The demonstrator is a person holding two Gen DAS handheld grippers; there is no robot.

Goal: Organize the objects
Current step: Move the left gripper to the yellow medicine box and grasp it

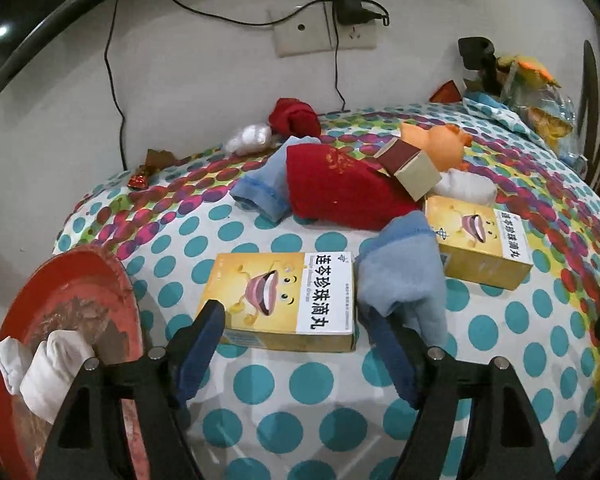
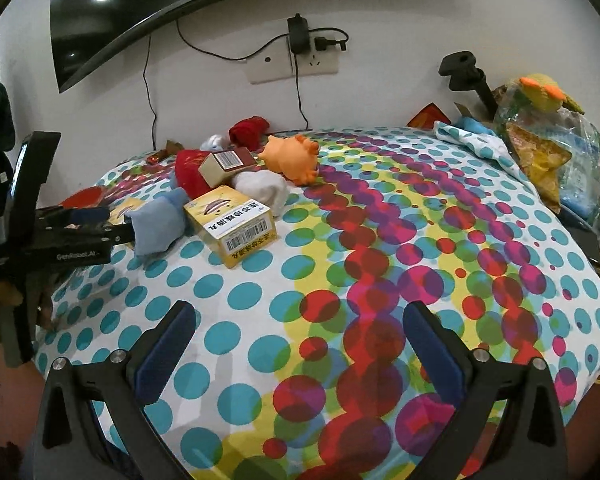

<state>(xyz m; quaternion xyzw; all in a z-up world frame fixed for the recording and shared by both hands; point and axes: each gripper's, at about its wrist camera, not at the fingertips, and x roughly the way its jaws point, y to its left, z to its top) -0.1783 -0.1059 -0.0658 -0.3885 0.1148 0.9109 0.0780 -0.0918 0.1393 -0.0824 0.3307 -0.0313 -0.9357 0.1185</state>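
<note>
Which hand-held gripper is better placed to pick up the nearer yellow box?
Left: the left hand-held gripper is open right at the yellow box; the right hand-held gripper hovers over bare cloth, well away.

Surface: table under a polka-dot cloth (image 2: 380, 240), teal dots at the edges, a band of red, purple and yellow dots down the middle.
Right claw (image 2: 300, 344): bottom of the frame, blue-padded jaws wide apart, nothing between them, only cloth.
Left claw (image 2: 112, 224): left edge, black, pointing right, tips at a pale blue folded sock (image 2: 156, 220).
Centre-left: yellow cardboard medicine box (image 2: 232, 224) with barcodes, just right of the sock.
Behind it: tan and maroon small box (image 2: 224, 166) on a red cloth (image 2: 190, 176), white rolled sock (image 2: 266, 188), orange rubber toy (image 2: 294, 158).
Upper frame: white wall, socket with black charger (image 2: 298, 34), dark curved screen (image 2: 180, 12).
Right edge: clear plastic bag of packets (image 2: 552, 152).
</note>
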